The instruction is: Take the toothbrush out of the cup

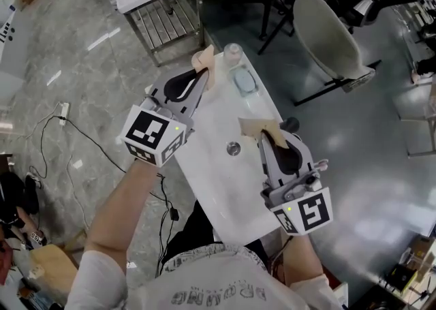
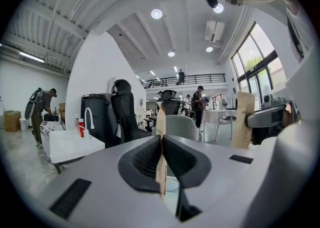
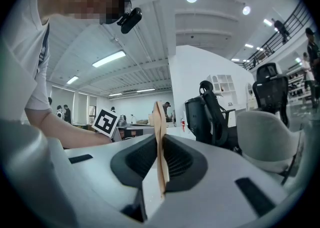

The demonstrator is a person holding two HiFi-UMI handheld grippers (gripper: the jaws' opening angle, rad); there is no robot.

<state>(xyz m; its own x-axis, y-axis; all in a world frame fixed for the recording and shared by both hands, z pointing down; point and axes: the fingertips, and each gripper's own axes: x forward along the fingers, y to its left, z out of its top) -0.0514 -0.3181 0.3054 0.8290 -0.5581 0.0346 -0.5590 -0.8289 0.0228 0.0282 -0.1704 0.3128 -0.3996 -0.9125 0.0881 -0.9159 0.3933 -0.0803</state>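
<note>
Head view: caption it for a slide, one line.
Both shut, left gripper and right gripper hover over a white sink, clear cup at its far end.

Barely anything readable here tbh. The shirt [image 1: 216, 293] has block letters across it, upside down from above and too garbled to make out. Cubes on the left gripper [image 1: 202, 62] and right gripper [image 1: 253, 127] only carry black-and-white square markers, no letters.

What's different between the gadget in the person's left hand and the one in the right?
The left gripper reaches farther up the white basin, its tips beside the clear cup; the right gripper sits nearer the person, by the drain. In the head view the left gripper slants up-right, the right gripper up-left. Both have their jaws closed together with nothing between them.
</note>
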